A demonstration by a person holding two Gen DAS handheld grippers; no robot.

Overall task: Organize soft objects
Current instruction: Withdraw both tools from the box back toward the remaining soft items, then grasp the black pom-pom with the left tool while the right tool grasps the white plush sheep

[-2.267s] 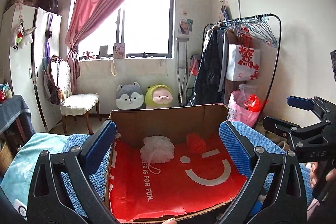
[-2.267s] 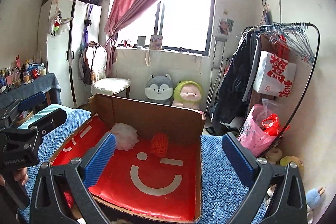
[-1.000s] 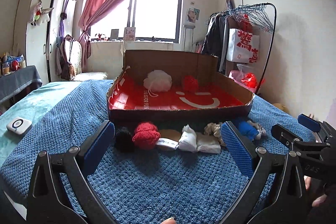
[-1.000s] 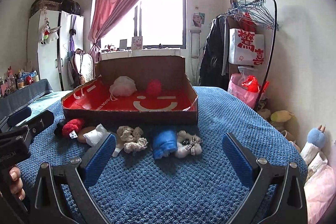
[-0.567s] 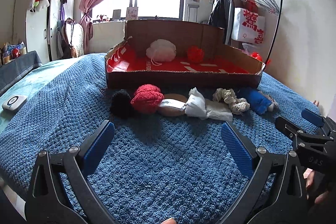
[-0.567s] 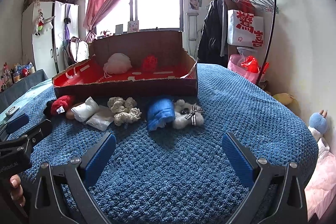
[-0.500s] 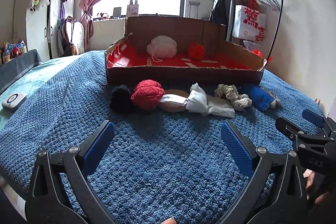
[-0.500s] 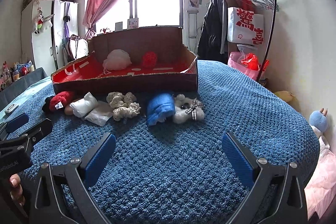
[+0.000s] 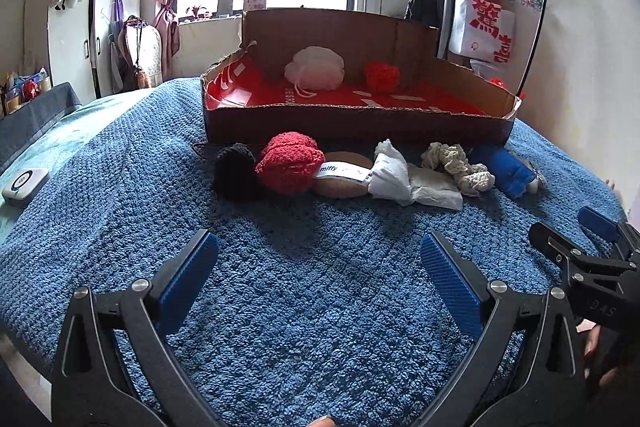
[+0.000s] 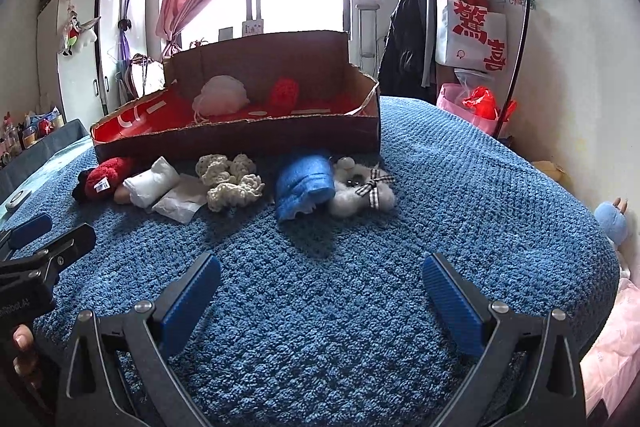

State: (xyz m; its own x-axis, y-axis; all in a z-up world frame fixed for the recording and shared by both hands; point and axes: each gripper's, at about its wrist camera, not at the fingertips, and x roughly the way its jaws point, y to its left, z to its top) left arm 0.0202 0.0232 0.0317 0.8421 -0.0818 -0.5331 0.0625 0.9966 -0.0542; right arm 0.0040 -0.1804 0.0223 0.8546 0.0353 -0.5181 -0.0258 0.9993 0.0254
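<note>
A cardboard box with a red lining (image 9: 352,125) (image 10: 240,141) stands on the blue bed cover. In it lie a white mesh puff (image 9: 315,69) (image 10: 220,95) and a red knitted ball (image 9: 382,77) (image 10: 283,94). In front of the box lies a row of soft things: a black pompom (image 9: 236,171), a red knitted piece (image 9: 290,163) (image 10: 105,177), a brown pad with a label (image 9: 344,175), a white pouch (image 9: 390,175) (image 10: 152,183), a cream crochet piece (image 9: 458,163) (image 10: 230,179), a blue cloth (image 9: 500,167) (image 10: 305,185) and a white plush with a checked bow (image 10: 360,189). My left gripper (image 9: 320,267) and right gripper (image 10: 320,283) are open and empty, short of the row.
A small white device (image 9: 25,181) lies on the bed's left edge. A clothes rack (image 10: 472,19) with bags stands at the right wall. A wardrobe (image 9: 80,23) and a chair stand at the left. The blue bed cover (image 9: 320,307) spreads below both grippers.
Both grippers have drawn back from above the box and come down low over the bed cover. The row of soft things has come into view and now looms a little larger.
</note>
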